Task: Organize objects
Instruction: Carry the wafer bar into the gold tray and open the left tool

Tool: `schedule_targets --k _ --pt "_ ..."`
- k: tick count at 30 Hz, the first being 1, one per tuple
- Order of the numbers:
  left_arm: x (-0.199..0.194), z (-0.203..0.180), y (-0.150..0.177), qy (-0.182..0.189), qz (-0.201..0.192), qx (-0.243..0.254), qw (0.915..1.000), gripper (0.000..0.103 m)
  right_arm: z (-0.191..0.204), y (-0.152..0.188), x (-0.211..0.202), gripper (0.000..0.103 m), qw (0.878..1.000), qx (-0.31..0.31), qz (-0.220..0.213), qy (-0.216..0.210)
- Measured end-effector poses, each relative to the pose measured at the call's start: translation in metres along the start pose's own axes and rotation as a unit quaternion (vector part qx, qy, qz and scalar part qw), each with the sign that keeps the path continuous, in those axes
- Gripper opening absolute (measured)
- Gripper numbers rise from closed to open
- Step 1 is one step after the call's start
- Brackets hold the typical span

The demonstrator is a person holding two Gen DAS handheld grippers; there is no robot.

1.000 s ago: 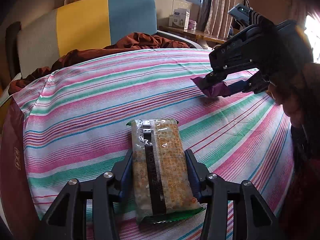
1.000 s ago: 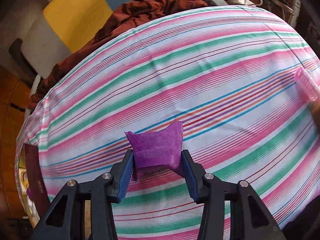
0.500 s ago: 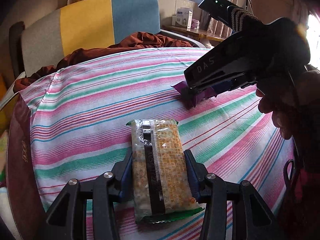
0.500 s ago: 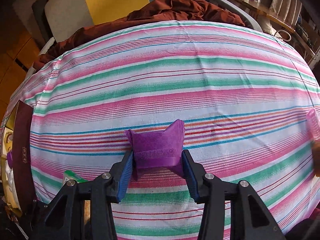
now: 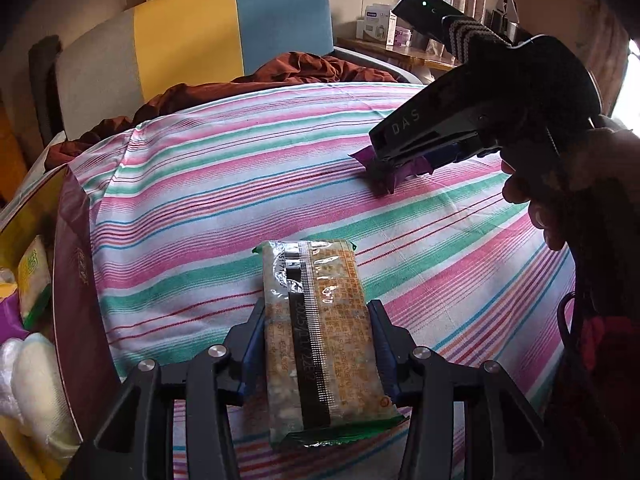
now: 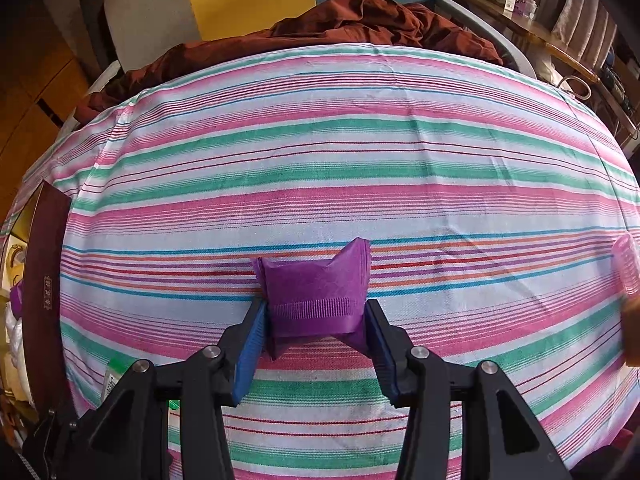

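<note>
My left gripper [image 5: 317, 309] is shut on a long orange-brown snack packet [image 5: 325, 352] with green ends, held just above the striped tablecloth [image 5: 224, 184]. Its blue pads [image 5: 256, 332] press both long sides. In the right wrist view my right gripper [image 6: 314, 313] is shut on a small purple packet [image 6: 316, 288], squeezed so its corners flare up. The left wrist view shows that right gripper [image 5: 394, 160] at the upper right in a hand [image 5: 568, 184], with the purple packet [image 5: 382, 174] low over the cloth.
A dark maroon box [image 5: 76, 280] stands at the table's left edge and holds a green-yellow packet [image 5: 34, 276] and white wrapped items [image 5: 32, 380]. A pink hair roller [image 6: 628, 268] lies far right. Behind are a yellow-and-blue chair [image 5: 240, 28] and rumpled brown cloth [image 5: 304, 72].
My left gripper has drifted left with the snack packet, bringing the maroon box into view. The right gripper has rolled until its view sits level, still gripping the purple packet.
</note>
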State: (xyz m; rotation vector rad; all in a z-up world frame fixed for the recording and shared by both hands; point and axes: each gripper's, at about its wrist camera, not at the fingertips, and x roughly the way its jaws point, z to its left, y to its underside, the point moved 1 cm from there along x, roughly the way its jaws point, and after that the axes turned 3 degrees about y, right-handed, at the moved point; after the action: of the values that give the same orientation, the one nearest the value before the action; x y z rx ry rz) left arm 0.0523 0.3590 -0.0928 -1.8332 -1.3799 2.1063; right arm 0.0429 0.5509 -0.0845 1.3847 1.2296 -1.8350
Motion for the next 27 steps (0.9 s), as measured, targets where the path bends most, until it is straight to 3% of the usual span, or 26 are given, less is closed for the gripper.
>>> schedule_targets --k 15,27 --pt "-0.053 0.009 -0.001 0.003 -0.047 -0.007 0.9989 0.048 0.028 0.0 0.005 0.049 0.998 -0.059 0.0 -0.03" --pt "-0.094 0.052 0.002 -0.009 -0.07 -0.052 0.9961 0.048 0.05 -0.003 0.019 0.051 0.997 -0.076 -0.003 -0.015"
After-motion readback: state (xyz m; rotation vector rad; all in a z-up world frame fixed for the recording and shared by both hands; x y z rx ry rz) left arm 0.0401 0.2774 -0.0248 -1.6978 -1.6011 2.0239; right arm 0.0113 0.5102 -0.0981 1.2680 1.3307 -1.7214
